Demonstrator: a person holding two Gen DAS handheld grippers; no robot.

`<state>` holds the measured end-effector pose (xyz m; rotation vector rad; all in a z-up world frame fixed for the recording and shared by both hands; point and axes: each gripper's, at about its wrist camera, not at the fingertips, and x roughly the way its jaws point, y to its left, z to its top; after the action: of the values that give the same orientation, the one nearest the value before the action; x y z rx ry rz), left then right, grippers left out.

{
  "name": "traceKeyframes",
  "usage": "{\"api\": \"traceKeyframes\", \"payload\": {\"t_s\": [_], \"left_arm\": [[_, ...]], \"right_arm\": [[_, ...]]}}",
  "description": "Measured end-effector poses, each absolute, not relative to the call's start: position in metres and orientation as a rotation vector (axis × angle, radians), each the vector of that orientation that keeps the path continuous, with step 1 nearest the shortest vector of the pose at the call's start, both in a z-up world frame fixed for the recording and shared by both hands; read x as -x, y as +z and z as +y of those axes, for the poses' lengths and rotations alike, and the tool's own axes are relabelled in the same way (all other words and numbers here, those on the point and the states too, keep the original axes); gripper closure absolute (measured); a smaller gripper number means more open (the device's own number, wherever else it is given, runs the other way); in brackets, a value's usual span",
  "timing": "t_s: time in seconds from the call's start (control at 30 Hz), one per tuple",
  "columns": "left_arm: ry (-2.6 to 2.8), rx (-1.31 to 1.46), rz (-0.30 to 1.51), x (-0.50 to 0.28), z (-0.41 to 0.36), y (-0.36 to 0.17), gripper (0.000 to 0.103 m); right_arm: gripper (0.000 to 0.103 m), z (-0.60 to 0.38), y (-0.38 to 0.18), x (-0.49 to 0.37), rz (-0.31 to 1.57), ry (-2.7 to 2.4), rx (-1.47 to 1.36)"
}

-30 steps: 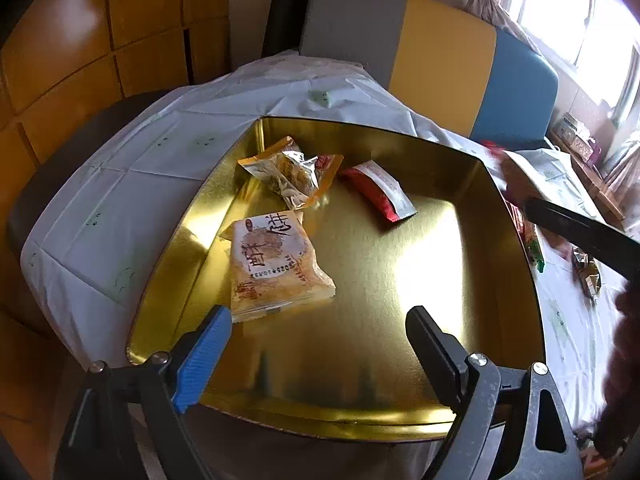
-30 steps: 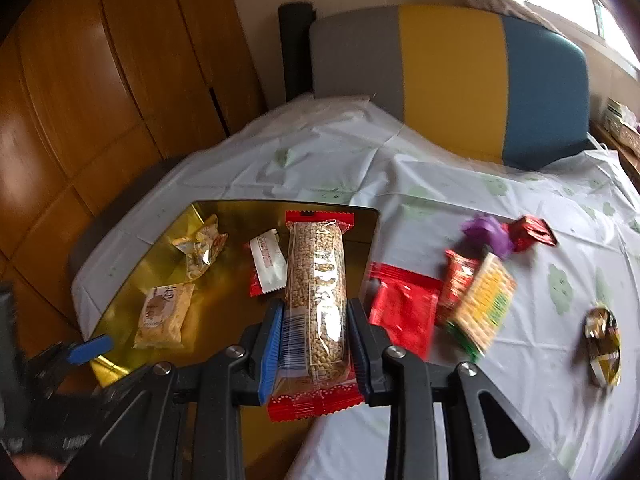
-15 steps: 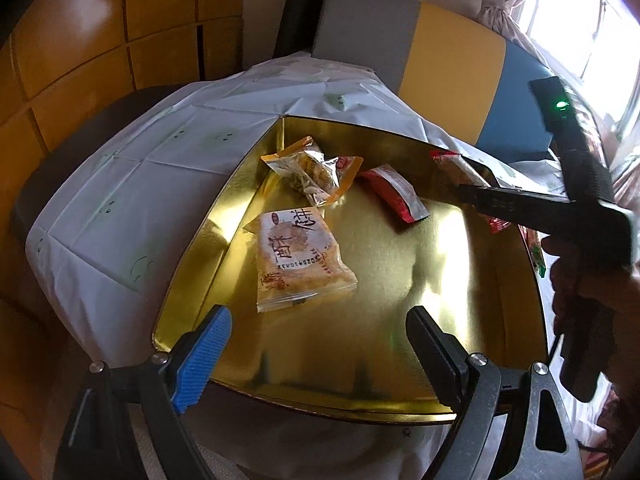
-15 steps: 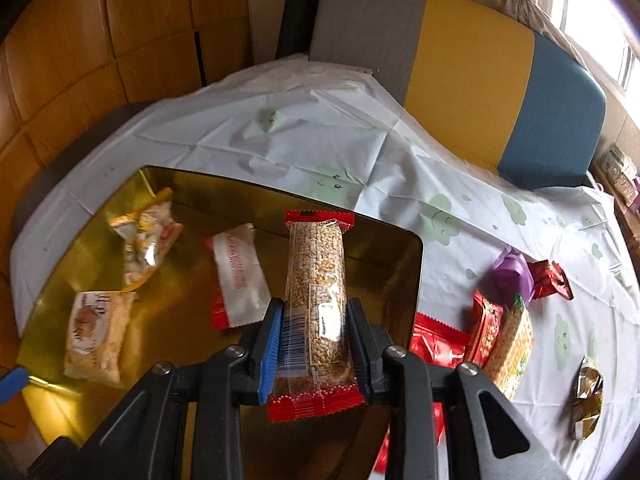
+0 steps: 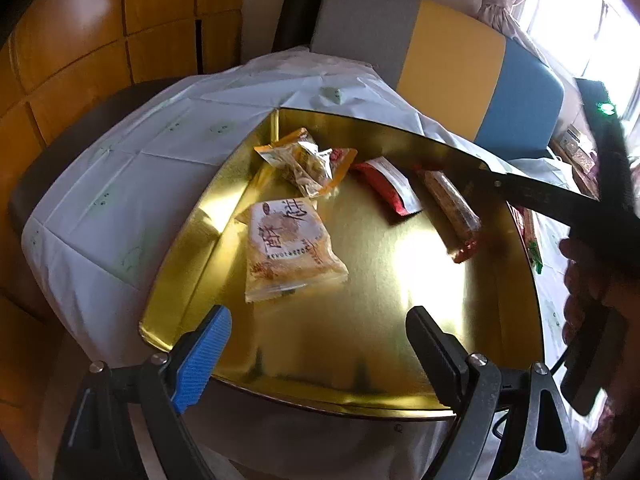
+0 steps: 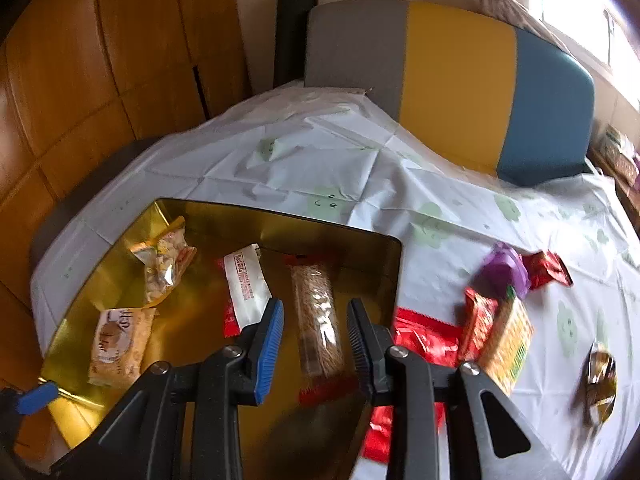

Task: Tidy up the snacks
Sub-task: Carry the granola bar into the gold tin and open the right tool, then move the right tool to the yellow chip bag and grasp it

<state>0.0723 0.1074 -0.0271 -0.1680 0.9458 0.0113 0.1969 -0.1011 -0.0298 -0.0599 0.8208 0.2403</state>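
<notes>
A gold tray (image 5: 360,344) (image 6: 100,264) sits on the white-clothed table. In it lie a pastry packet (image 5: 288,248) (image 6: 118,344), a crumpled yellow bag (image 5: 308,160) (image 6: 164,264), a red-and-white bar (image 5: 390,188) (image 6: 244,284) and a long grain bar with red ends (image 5: 450,208) (image 6: 320,320). My right gripper (image 6: 315,344) is open just above the grain bar, which lies free between and below its fingers. My left gripper (image 5: 316,344) is open and empty over the tray's near edge.
Loose snacks lie on the cloth right of the tray: red packets (image 6: 424,340), a yellow-green bar (image 6: 508,344), a purple wrapper (image 6: 504,270), a gold foil piece (image 6: 600,376). A grey-yellow-blue chair back (image 6: 448,80) stands behind the table. Wood panelling is at the left.
My right gripper moved over the tray, opened and let go of the grain bar, which now lies in the tray. The left gripper stayed open near the tray's front.
</notes>
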Motion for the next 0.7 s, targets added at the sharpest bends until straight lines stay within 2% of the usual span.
{"api": "traceKeyframes", "payload": {"t_s": [0.27, 0.7], "left_arm": [[-0.018, 0.151, 0.952, -0.070, 0.095, -0.029, 0.014], [-0.073, 0.085, 0.968, -0.066, 0.059, -0.032, 0.014]], "right_arm": [[0.069, -0.148, -0.027, -0.167, 0.777, 0.183, -0.033], [0.068, -0.263, -0.079, -0.116, 0.844, -0.012, -0.118]]}}
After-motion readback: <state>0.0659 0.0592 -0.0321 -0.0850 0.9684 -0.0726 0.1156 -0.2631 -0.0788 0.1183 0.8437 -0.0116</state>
